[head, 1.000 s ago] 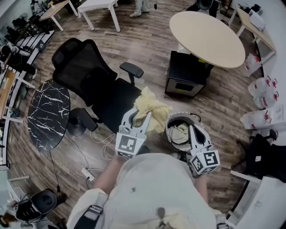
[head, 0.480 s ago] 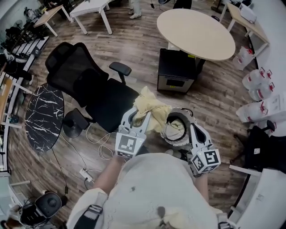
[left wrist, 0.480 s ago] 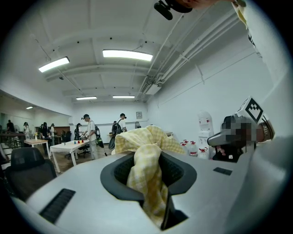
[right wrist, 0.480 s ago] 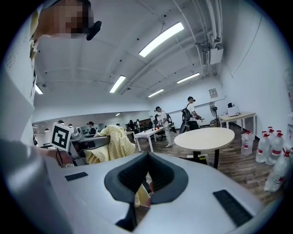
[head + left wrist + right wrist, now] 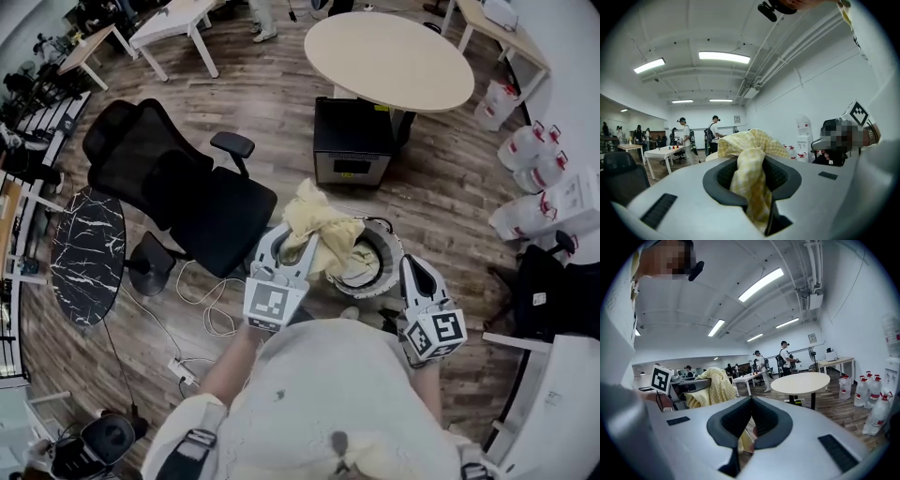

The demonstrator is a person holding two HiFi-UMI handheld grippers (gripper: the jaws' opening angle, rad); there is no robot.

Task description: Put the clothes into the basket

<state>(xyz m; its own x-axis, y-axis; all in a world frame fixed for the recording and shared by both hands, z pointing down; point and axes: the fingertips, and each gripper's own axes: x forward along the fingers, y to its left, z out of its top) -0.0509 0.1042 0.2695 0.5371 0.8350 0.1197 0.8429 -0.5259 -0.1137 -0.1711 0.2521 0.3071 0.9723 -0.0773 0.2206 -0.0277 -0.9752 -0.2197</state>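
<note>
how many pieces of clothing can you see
2: a yellow cloth clamped in the left gripper, near the basket; a pale cloth inside it. More may be hidden underneath.

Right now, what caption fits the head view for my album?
Left gripper clamps a yellow cloth at the basket, near a black chair.

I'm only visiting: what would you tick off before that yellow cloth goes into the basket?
1. Yellow cloth clamped in the left gripper: ok, the jaws pinch a fold of it.
2. Basket upright on the floor, mouth open: ok.
3. Room inside: ok, only a pale garment lies in it.
4. Cloth over the mouth: cannot tell; in the head view it overlaps the near-left rim only.
5. Right gripper out of the way: ok, beside the right rim, jaws together.
</note>
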